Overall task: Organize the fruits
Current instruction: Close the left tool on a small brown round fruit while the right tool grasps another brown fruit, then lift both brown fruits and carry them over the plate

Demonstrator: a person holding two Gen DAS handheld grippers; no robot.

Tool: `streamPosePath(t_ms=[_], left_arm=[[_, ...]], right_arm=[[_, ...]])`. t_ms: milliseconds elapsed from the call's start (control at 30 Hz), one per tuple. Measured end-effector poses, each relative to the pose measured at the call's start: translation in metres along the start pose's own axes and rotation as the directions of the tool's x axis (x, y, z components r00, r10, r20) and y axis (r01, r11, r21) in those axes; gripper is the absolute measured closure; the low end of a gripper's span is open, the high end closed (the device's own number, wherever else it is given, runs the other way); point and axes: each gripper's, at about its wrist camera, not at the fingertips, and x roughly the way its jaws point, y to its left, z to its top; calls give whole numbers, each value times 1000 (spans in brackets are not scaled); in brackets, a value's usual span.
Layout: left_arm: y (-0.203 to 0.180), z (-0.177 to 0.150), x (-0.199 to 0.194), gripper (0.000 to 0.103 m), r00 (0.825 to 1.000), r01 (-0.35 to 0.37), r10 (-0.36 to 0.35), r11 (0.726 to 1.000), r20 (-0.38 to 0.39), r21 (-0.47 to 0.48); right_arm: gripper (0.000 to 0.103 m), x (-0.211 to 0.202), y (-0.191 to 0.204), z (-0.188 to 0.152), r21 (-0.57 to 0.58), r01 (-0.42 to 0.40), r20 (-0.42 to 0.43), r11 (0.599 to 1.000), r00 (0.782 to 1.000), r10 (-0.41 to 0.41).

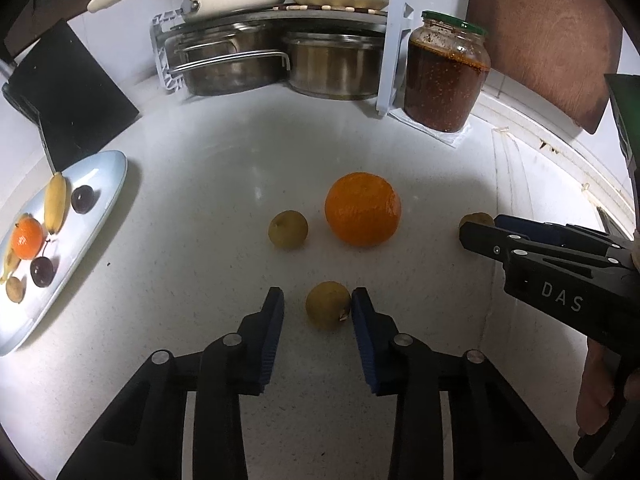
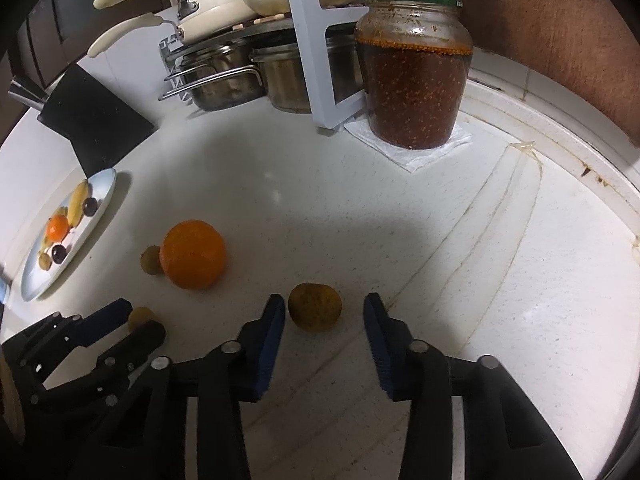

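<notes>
Yellow-green fruit (image 1: 328, 305) touching open left claw (image 1: 318, 304); right claw (image 2: 326, 307) open.

A small yellow-green fruit (image 2: 315, 306) lies on the counter (image 2: 460, 280) between the right tool's (image 2: 325, 312) spread fingers.

Big orange (image 2: 193, 255) half hides a small fruit (image 2: 150, 260).

White speckled table (image 1: 224, 184), glare patch centre. Rear: pale rack (image 1: 394, 40) with 2 steel pots (image 1: 240, 64) under it, white cookware on top. Brown panel (image 1: 548, 28) at right, black block (image 1: 68, 92) left.
</notes>
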Motion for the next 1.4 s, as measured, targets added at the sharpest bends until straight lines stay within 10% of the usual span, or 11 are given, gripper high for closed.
streamPosePath(t_ms=[1400], left_arm=[[30, 10, -116, 80, 973, 33, -21, 998, 228, -48]], right_arm=[[74, -107, 66, -2, -104, -43, 210, 994, 976, 64]])
